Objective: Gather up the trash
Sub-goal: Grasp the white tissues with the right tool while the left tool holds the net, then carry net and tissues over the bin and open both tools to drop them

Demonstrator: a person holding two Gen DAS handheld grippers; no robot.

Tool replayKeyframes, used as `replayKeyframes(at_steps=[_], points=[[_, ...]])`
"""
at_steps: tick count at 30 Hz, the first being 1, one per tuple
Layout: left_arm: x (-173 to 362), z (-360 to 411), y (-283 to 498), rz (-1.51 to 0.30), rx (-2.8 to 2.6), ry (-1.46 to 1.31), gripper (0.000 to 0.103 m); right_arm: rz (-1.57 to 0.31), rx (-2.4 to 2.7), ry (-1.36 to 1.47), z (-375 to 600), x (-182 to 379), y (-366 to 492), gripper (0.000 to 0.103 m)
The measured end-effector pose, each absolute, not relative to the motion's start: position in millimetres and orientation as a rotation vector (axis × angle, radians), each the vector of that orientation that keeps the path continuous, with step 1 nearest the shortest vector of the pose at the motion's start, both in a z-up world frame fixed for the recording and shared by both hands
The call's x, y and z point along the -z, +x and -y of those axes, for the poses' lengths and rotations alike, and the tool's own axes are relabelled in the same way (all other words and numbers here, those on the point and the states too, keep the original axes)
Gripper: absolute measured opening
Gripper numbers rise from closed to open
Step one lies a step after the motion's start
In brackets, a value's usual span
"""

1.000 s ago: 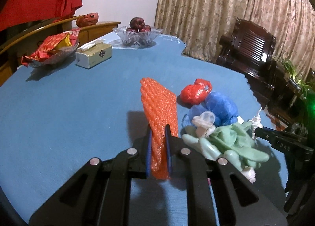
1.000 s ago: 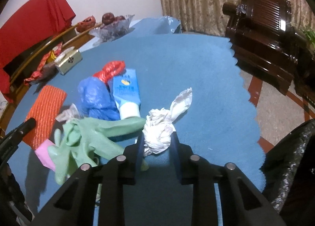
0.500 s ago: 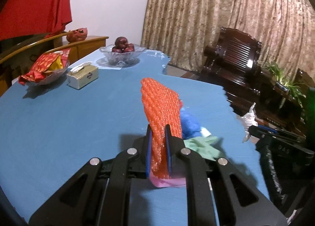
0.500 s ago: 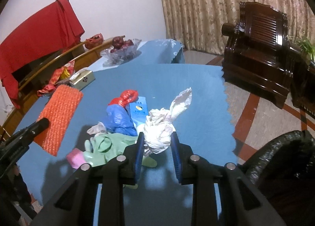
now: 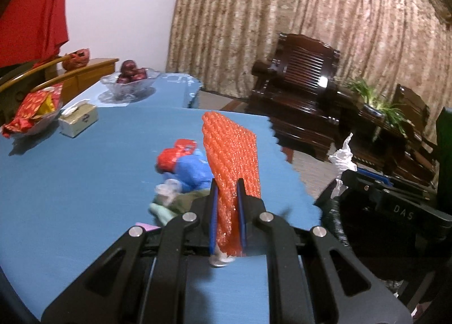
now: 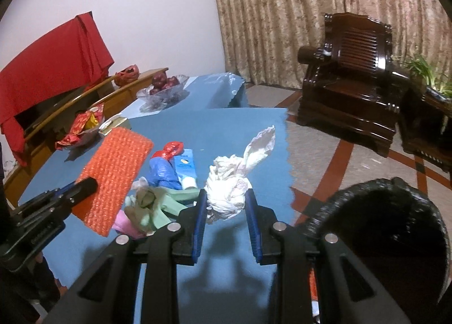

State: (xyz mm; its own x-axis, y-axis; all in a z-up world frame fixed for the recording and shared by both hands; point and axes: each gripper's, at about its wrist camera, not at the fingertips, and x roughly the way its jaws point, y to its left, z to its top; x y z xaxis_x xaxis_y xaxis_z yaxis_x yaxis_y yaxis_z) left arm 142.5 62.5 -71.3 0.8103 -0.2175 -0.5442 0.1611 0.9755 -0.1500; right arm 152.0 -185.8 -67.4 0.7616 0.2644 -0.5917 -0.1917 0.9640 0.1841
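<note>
Orange bubble wrap [image 5: 230, 165] is squeezed tight in our left gripper [image 5: 227, 211], held up over the blue bench [image 5: 70, 182]. Only our right view shows the black trash bag [image 6: 389, 228] down on the right. Our right gripper [image 6: 227, 211] fingers pinch a white tissue wad [image 6: 228, 185]. Far left sit a fruit bowl [image 5: 128, 85] and tissue box [image 5: 79, 120].

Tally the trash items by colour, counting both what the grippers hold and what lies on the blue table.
Orange: 1, bubble-wrap sheet in the left gripper
White: 1, crumpled tissue wad in the right gripper
Red: 1, knotted plastic bag
Blue: 2, crumpled plastic bag, flat packet
Green: 1, rubber glove
Pink: 1, small piece
Total: 7
</note>
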Motion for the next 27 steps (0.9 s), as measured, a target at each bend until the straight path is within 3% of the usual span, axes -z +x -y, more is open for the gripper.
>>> replayKeyframes(at_steps=[27], points=[[85.2,109.0,131.5,-0.633,0.564,-0.003,0.011,-0.669,0.066,0.177,328.8,75.3,75.6,0.027]])
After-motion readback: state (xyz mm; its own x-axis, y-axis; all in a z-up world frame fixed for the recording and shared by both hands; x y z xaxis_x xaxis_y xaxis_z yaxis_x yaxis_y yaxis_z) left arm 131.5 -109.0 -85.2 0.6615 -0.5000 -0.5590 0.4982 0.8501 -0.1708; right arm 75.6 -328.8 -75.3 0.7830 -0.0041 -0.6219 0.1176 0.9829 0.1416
